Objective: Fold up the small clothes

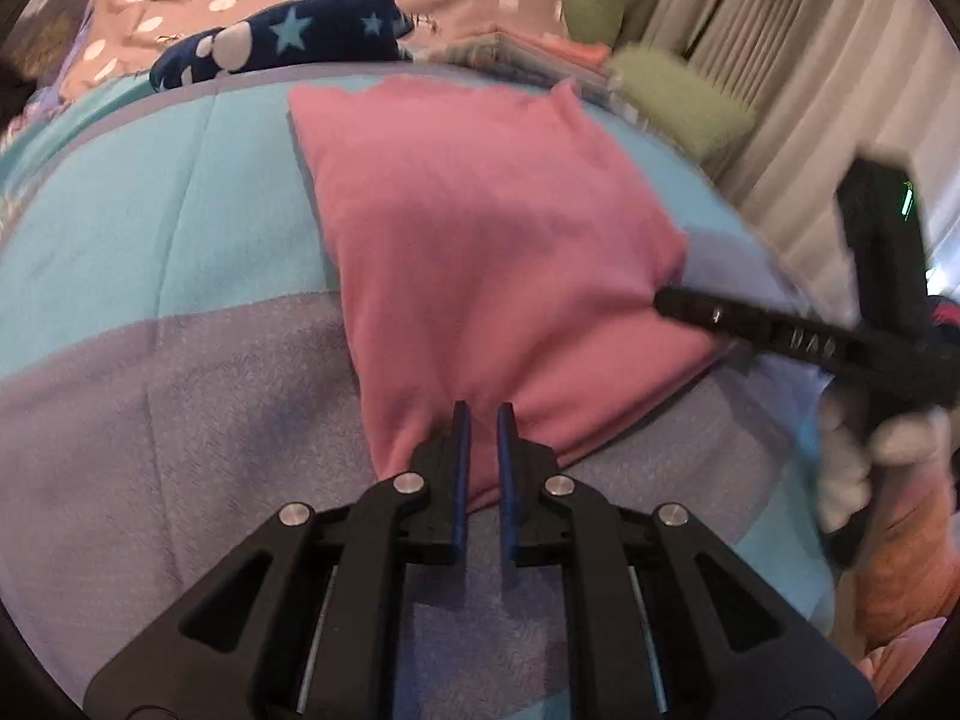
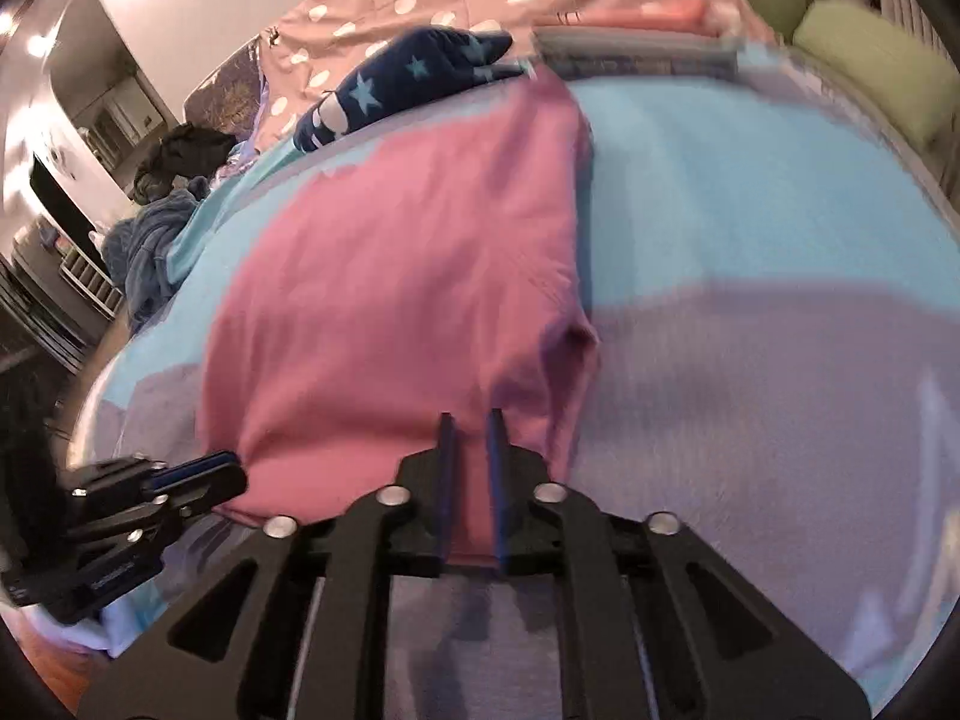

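Note:
A pink garment (image 1: 480, 240) lies partly folded on a blue and lilac blanket (image 1: 150, 360); it also shows in the right wrist view (image 2: 390, 300). My left gripper (image 1: 483, 420) is shut on the garment's near edge, pink cloth between its blue pads. My right gripper (image 2: 468, 426) is shut on the near right corner of the garment. The right gripper shows at the right of the left wrist view (image 1: 666, 300), its tip at the cloth. The left gripper shows at the lower left of the right wrist view (image 2: 234, 474).
A navy star-print item (image 1: 282, 42) and a stack of folded clothes (image 2: 630, 42) lie at the far edge of the blanket (image 2: 750, 210). Green cushions (image 1: 678, 102) and curtains (image 1: 810, 60) stand to the right. A dark blue cloth heap (image 2: 150, 240) lies at the left.

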The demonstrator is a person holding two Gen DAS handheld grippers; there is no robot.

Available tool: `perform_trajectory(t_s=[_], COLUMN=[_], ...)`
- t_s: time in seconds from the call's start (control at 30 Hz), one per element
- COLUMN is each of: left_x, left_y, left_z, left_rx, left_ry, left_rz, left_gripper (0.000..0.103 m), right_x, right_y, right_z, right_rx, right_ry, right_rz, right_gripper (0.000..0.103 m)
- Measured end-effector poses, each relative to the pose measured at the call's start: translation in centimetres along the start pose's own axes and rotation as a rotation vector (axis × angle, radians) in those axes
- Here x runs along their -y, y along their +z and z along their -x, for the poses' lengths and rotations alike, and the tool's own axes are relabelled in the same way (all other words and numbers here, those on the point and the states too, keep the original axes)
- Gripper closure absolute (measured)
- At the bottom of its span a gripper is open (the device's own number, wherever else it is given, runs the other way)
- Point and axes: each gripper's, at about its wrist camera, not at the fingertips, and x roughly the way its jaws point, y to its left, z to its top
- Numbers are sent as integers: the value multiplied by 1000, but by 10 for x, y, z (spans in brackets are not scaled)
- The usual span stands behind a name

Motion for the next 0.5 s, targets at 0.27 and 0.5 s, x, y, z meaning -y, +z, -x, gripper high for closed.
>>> perform_trajectory(t_s=[0.27, 0.5], left_x=[10, 6], left_y=[14, 72], left_z=[12, 31], left_rx=[-29, 145], left_ry=[-22, 1], left_rz=[-39, -68], left_gripper=[92, 87], right_x=[-14, -28], right_y=[10, 54], right_z=[12, 33], right_rx=[-16, 161], right_ry=[-12, 39], right_rz=[47, 104], right_gripper=[97, 97])
